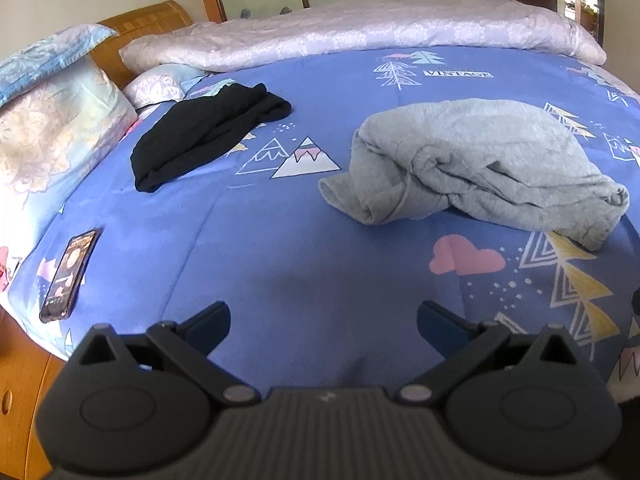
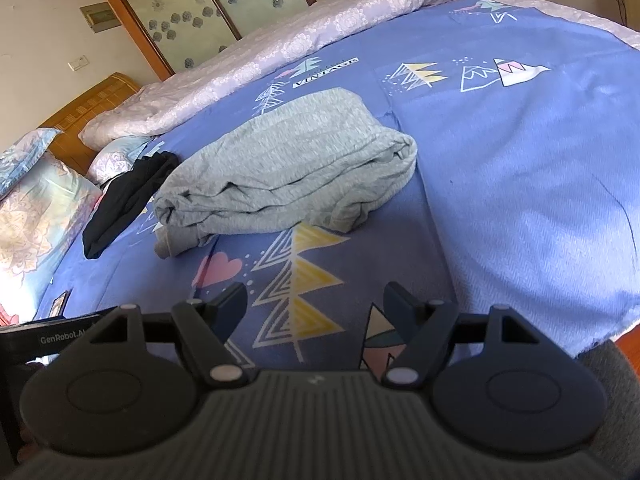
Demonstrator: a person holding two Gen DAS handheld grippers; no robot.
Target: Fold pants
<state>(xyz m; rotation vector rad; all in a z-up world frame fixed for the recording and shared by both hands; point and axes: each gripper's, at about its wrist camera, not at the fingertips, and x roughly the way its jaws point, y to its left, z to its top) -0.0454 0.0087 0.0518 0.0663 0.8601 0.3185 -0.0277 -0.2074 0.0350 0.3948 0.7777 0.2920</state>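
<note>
Grey pants (image 1: 476,164) lie in a loose bundle on the blue patterned bedspread (image 1: 280,248); they also show in the right wrist view (image 2: 288,168). A black garment (image 1: 204,136) lies crumpled to their left, also in the right wrist view (image 2: 124,204). My left gripper (image 1: 323,320) is open and empty, above the bedspread, short of the grey pants. My right gripper (image 2: 314,304) is open and empty, above the bedspread (image 2: 500,160) in front of the grey pants.
A phone (image 1: 70,276) lies near the bed's left edge. Pillows (image 1: 52,136) and a wooden headboard (image 1: 140,24) are at the left. A rolled pale quilt (image 1: 360,32) runs along the far side. The bed's right edge (image 2: 600,336) drops off nearby.
</note>
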